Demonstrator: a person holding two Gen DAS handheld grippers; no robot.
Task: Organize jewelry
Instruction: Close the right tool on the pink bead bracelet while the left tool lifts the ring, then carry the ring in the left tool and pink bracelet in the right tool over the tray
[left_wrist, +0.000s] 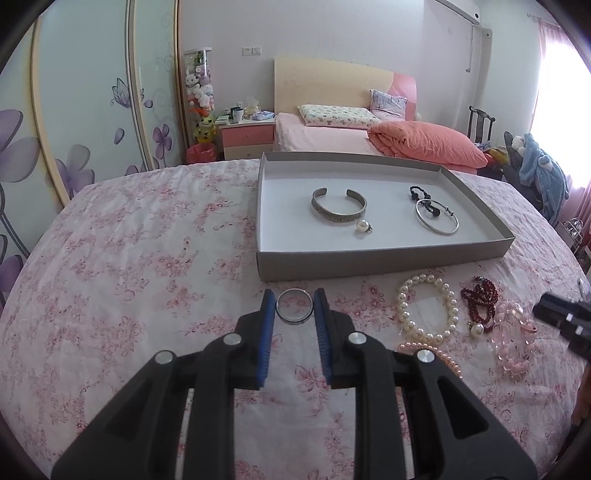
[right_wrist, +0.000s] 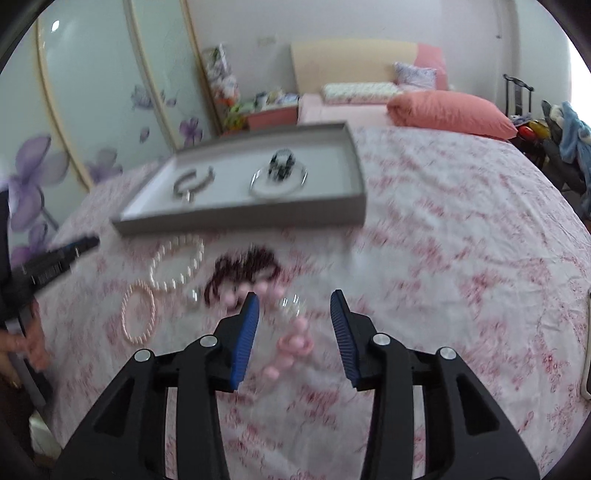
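My left gripper (left_wrist: 294, 300) has its blue pads on either side of a dark metal bangle (left_wrist: 294, 306), just in front of the grey tray (left_wrist: 384, 258). The tray holds a silver cuff (left_wrist: 338, 206), a pearl pendant (left_wrist: 362, 226), a thin silver bangle (left_wrist: 437, 220) and black beads (left_wrist: 421, 194). On the floral cloth lie a white pearl bracelet (left_wrist: 426, 308), dark red beads (left_wrist: 480, 302), a pink bead bracelet (left_wrist: 513, 339) and a pink pearl strand (left_wrist: 432, 352). My right gripper (right_wrist: 294, 299) is open above the pink bead bracelet (right_wrist: 291, 341); that view is blurred.
The table has a pink floral cloth (left_wrist: 147, 258) and curves away at the edges. A bed (left_wrist: 332, 136) with pillows stands behind, a wardrobe (left_wrist: 92, 110) to the left, and a chair with clothes (left_wrist: 535, 173) to the right.
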